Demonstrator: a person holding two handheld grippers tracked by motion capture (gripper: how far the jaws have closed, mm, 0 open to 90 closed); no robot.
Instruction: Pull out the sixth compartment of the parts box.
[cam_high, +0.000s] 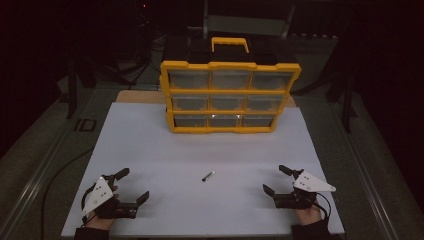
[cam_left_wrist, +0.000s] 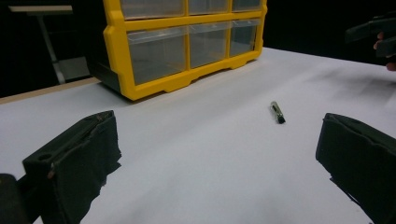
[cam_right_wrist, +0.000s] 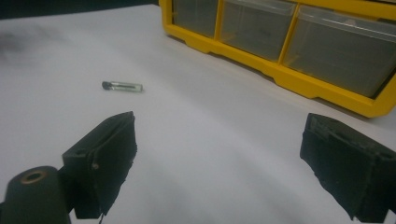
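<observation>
Black jaws of the left gripper (cam_left_wrist: 219, 163) rise nearest in the left gripper view, standing wide apart with nothing but bare white board (cam_left_wrist: 210, 186) between them. Well beyond them, toward the yellow organizer (cam_left_wrist: 187, 79), the small marker (cam_left_wrist: 278, 112) is seen lying flat on the board, apart from both jaws and nearer the right-hand one in that view. At the upper right edge of the same view part of the right gripper (cam_left_wrist: 373, 35) and a fingertip of the hand holding it are caught.

From the right gripper view the marker (cam_right_wrist: 122, 86) is shown on the far side from the organizer (cam_right_wrist: 299, 51), ahead of the jaws and off beyond the left-hand one; here too the jaws are spread wide and empty.

By the high view the whole layout is given, which neither gripper view offers: the organizer (cam_high: 230, 97) with its nine clear drawers and carrying handle stands at the far end of the board, the marker (cam_high: 208, 176) lies well in front of it, roughly midway between the left gripper (cam_high: 134, 186) and the right gripper (cam_high: 275, 180), touched by neither.

The marker is seen as a short, slim stick with a pale, glossy barrel and a dark cap at one end.
</observation>
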